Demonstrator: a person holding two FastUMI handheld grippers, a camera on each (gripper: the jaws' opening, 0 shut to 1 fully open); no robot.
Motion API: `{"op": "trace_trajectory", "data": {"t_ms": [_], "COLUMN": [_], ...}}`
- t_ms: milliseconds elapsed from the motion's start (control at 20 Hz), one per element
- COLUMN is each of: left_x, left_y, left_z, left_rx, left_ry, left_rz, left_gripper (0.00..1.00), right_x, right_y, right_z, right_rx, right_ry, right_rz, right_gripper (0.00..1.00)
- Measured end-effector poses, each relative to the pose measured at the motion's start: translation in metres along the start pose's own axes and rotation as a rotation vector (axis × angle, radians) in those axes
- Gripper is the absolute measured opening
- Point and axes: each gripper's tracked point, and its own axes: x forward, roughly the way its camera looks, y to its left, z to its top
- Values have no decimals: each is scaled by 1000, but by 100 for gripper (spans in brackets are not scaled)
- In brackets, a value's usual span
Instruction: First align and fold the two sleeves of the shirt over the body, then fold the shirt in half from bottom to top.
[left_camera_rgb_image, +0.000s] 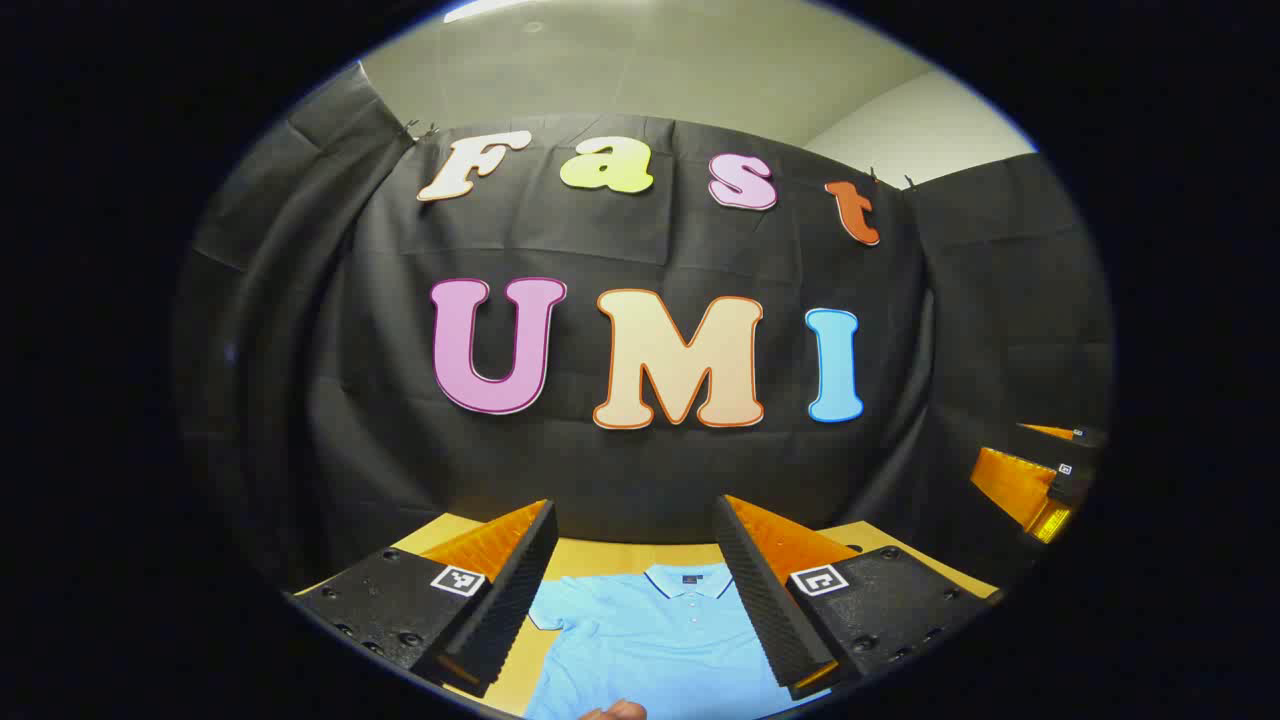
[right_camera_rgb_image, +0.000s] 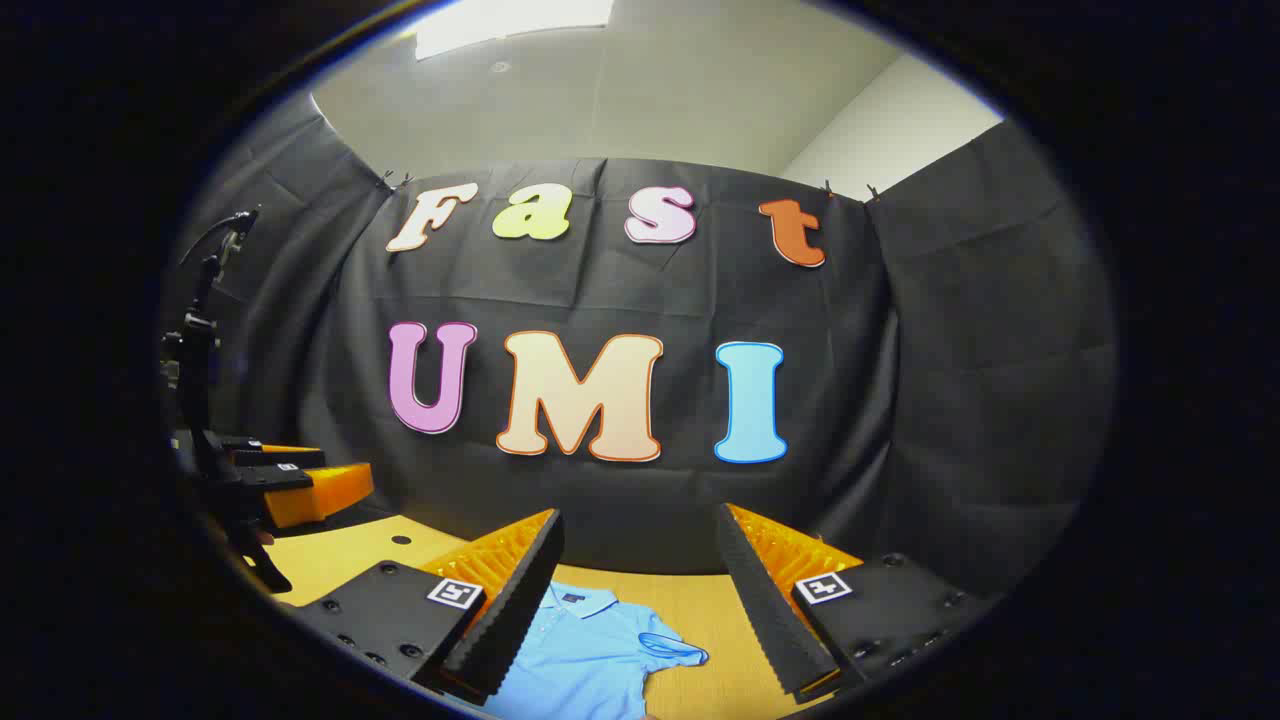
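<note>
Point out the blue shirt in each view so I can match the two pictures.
Left gripper view: the shirt lies at bottom centre on the table, between the left claw fingers, collar toward the wall.
Right gripper view: the shirt lies at bottom, left of centre, partly behind the right claw left finger, one sleeve out to the right.
Shared landmark: the collar.
</note>
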Motion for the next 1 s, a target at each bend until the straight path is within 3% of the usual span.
{"op": "trace_trajectory", "data": {"t_ms": [350,750,1000], "left_x": [2,15,18], "left_y": [16,16,21], "left_z": [7,8,7], "left_rx": [53,43,33], "left_ry": [-20,-19,-17], "left_rz": [45,31,31], "left_gripper": [94,94,94], "right_x": [8,15,26], "right_y": [-1,-6,2], "right_z": [-3,-8,-22], "right_rx": [12,8,47], "right_ry": [11,15,42], "right_rz": [-24,-52,-29], "right_gripper": [98,98,97]}}
